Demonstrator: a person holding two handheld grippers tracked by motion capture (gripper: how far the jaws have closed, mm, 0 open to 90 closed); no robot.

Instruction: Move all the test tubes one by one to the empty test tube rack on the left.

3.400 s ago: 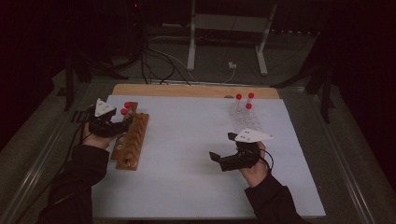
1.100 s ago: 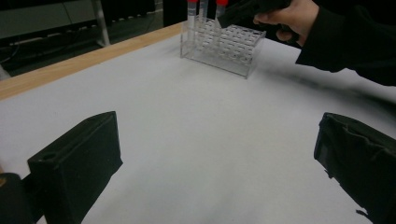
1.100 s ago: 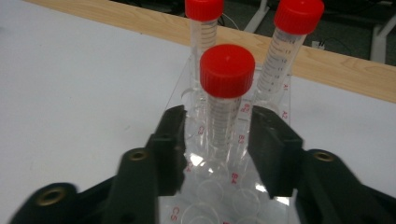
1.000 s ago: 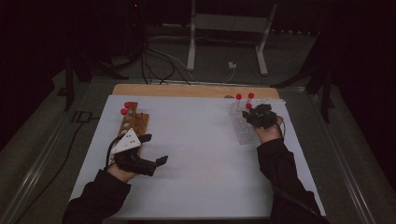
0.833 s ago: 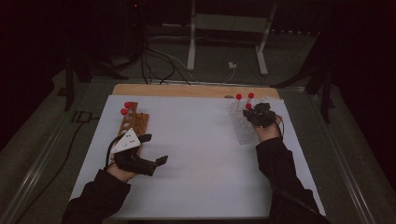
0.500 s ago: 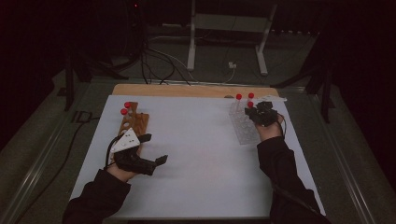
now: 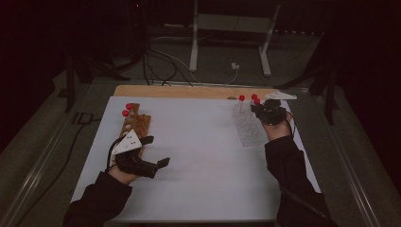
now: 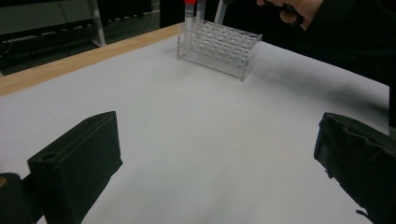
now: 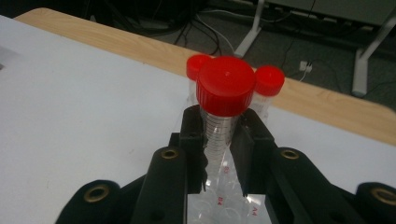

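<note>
My right gripper (image 7: 259, 109) is shut on a clear red-capped tube (image 9: 225, 88), held upright just above the clear plastic rack (image 7: 248, 127) at the table's far right. Two more red-capped tubes (image 9: 198, 65) (image 9: 270, 79) stand in that rack behind it. My left gripper (image 7: 158, 150) rests open on the white table with nothing between its fingers (image 8: 74, 163), just in front of the wooden rack (image 7: 135, 124). That rack holds two red-capped tubes (image 7: 128, 106). In the left gripper view the clear rack (image 8: 219, 44) stands far off, with the right hand (image 8: 303, 9) above it.
The white sheet (image 7: 203, 161) covers the table between the two racks. A wooden strip (image 7: 189, 91) runs along the far edge. Metal rails (image 7: 38, 161) flank the table, and cables and a stand's legs (image 7: 227, 52) lie on the floor beyond.
The right gripper went from mid-table to the clear rack and has now risen a little with the tube. The left gripper left the wooden rack, came nearer and has stayed put.
</note>
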